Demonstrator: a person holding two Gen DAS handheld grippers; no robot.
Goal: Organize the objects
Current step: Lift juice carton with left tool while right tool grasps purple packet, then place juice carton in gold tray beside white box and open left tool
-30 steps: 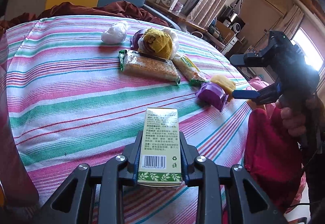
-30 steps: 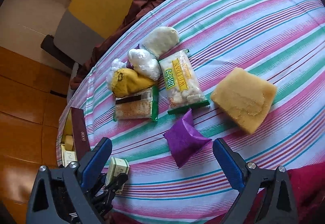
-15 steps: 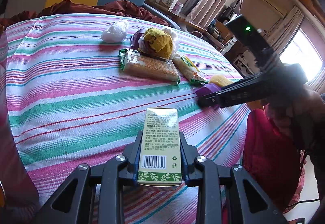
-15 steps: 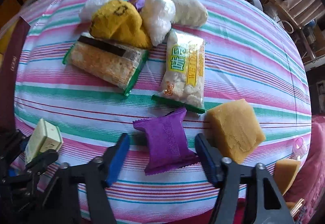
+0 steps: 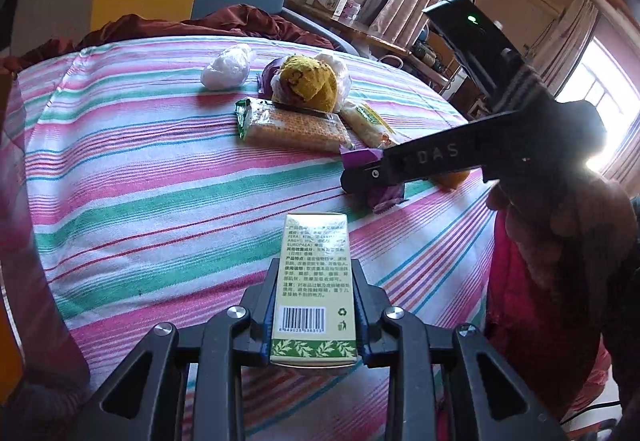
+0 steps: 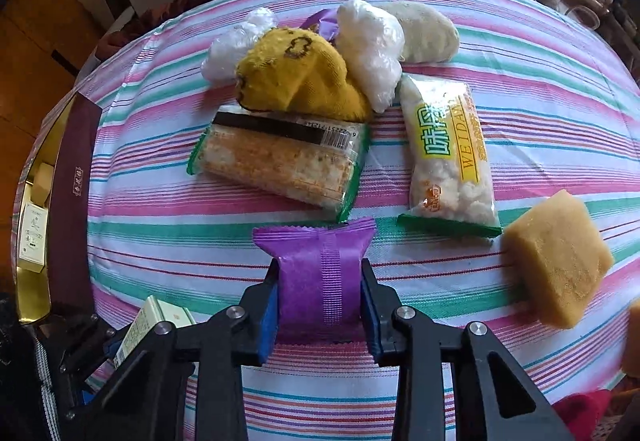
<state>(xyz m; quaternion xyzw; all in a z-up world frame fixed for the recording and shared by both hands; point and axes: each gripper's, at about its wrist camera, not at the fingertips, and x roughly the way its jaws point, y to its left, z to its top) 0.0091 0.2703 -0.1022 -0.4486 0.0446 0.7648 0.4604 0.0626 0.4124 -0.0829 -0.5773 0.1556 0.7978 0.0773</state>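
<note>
My left gripper (image 5: 315, 311) is shut on a small green and cream box (image 5: 314, 281) with a barcode, held just above the striped tablecloth (image 5: 140, 169). My right gripper (image 6: 320, 297) is shut on a purple snack packet (image 6: 318, 273) that rests on the cloth (image 6: 520, 113). In the left wrist view the right gripper (image 5: 360, 177) reaches in from the right over that purple packet (image 5: 384, 197). The left gripper with its box (image 6: 148, 325) shows at the lower left of the right wrist view.
On the cloth lie a cracker pack (image 6: 280, 161), a yellow-labelled snack bag (image 6: 448, 149), a yellow sock (image 6: 296, 77), white plastic bundles (image 6: 372, 49), a pale bun (image 6: 428, 33) and a yellow sponge (image 6: 556, 257). A maroon and gold box (image 6: 64, 201) sits at the left edge.
My right gripper moved down and forward onto the purple packet and shut on it. My left gripper stayed put with the box.
</note>
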